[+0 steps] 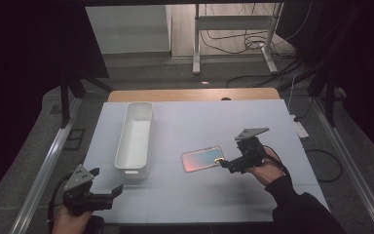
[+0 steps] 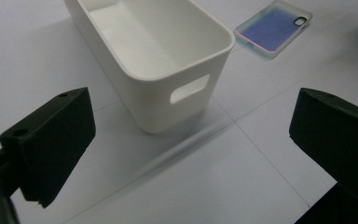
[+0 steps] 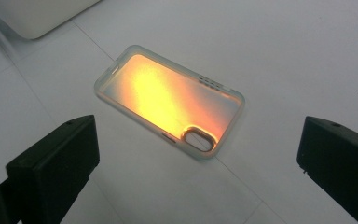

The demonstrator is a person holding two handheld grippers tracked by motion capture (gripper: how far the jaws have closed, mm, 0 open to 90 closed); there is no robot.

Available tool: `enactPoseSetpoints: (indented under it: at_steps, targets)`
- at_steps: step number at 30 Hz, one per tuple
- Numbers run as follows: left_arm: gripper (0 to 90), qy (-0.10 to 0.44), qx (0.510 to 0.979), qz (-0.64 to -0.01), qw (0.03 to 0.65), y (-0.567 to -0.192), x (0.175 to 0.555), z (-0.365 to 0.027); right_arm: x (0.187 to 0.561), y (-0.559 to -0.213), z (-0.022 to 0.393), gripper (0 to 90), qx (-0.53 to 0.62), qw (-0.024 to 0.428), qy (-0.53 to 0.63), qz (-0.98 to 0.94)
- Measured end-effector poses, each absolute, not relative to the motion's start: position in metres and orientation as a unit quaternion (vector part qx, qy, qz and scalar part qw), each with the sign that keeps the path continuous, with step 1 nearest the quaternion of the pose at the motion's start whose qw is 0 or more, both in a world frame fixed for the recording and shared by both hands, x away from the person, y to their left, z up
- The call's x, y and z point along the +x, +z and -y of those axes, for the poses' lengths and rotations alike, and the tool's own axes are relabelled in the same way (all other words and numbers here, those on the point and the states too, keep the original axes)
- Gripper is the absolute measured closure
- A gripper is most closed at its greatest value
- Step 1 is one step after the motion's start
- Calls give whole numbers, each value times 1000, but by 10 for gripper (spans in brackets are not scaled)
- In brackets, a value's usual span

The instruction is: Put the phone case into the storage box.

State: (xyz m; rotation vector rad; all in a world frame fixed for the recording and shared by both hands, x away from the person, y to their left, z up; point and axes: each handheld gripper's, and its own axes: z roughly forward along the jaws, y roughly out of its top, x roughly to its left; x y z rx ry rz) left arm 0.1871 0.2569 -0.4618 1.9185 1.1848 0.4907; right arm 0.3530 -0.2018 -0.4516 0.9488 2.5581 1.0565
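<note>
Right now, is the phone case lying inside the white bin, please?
No, the phone case lies flat on the table beside the white bin.

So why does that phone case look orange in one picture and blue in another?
Its shiny back shifts colour with angle: in the right gripper view the phone case glows orange-yellow, in the left gripper view it reads blue-violet, and in the dim high view pinkish-blue. The white bin stays evenly lit.

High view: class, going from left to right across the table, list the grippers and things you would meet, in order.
Left gripper → white bin → phone case → right gripper, whose open jaws are at the case's right end.
</note>
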Motion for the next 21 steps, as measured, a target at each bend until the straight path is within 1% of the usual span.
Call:
enactPoseSetpoints:
  at_steps: [15,21]
  targets:
    - [13,194,761,-470,404,-462,187,-257,365,-456,182,0,308,110,352,-877]
    - [13,194,761,-469,404,-462,187,-257,369,-457,174,0,305,105,352,-879]
